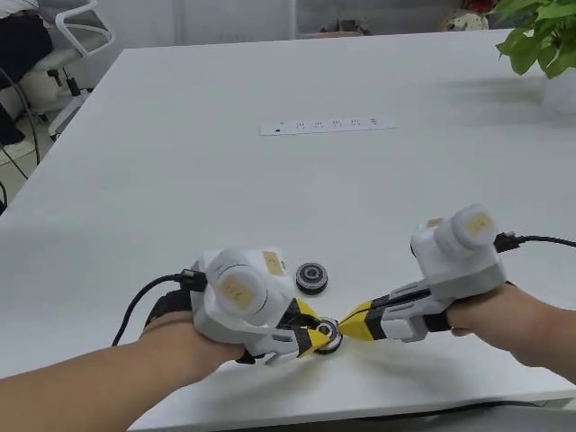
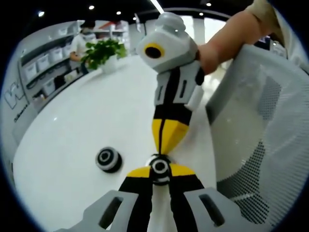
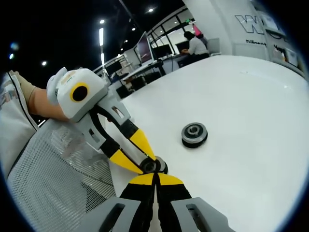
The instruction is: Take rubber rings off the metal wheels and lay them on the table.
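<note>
Clamping a wheel (image 1: 328, 334) at the bench's (image 1: 270, 189) front edge, the left tool (image 1: 319, 336) steadies it so the right tool (image 1: 346, 328), pinched shut on its ring (image 2: 160, 157), can peel that off.

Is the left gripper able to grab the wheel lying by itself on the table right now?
Probably not yet: the left gripper is shut on the small wheel. The loose wheel lies close beside it, nothing between.
</note>
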